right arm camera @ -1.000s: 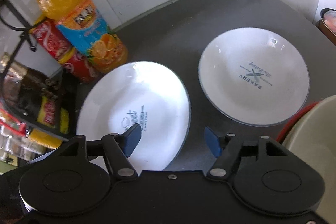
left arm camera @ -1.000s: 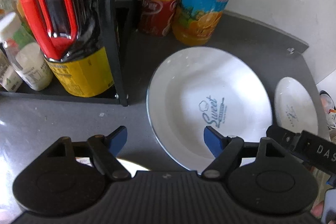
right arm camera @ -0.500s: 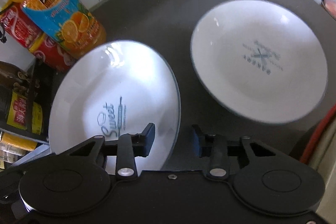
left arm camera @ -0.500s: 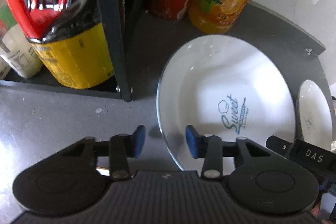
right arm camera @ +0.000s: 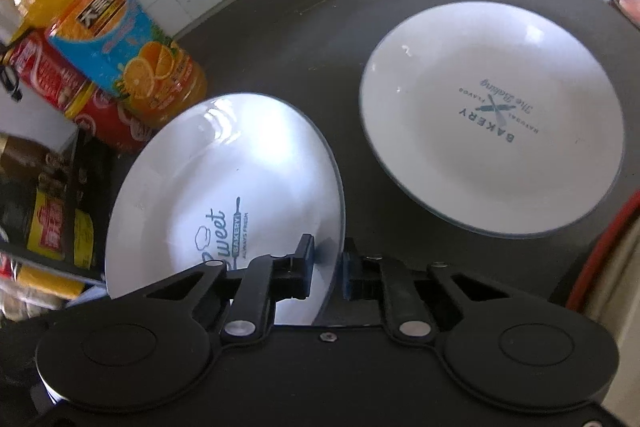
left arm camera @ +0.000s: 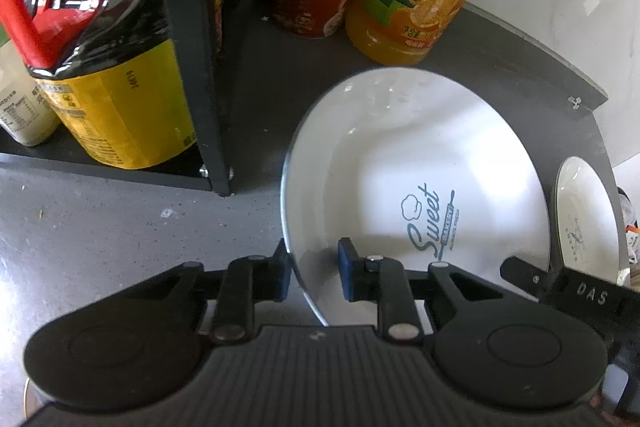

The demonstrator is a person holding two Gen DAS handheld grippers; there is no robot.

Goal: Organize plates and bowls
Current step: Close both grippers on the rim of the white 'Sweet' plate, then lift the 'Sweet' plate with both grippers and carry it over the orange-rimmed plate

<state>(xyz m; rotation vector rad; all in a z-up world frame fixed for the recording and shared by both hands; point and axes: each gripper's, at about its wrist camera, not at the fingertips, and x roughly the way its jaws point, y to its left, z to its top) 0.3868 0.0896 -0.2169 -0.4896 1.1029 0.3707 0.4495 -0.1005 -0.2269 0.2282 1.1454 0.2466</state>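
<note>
Dark desk [right arm camera: 304, 27] bore the Sweet plate [left arm camera: 412, 163], pinched at opposite rims by left gripper [left arm camera: 312, 275] and right gripper [right arm camera: 326, 267], probably for a level lift onto the Bakery plate [right arm camera: 492, 115].

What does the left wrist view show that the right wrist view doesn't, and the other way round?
Only the left wrist view shows the yellow-labelled dark bottle with its red handle, on the rack. Only the right wrist view shows the whole Bakery plate lying flat. Both show the Sweet plate, with the left gripper and right gripper closed on opposite rims, and the orange juice bottle.
</note>
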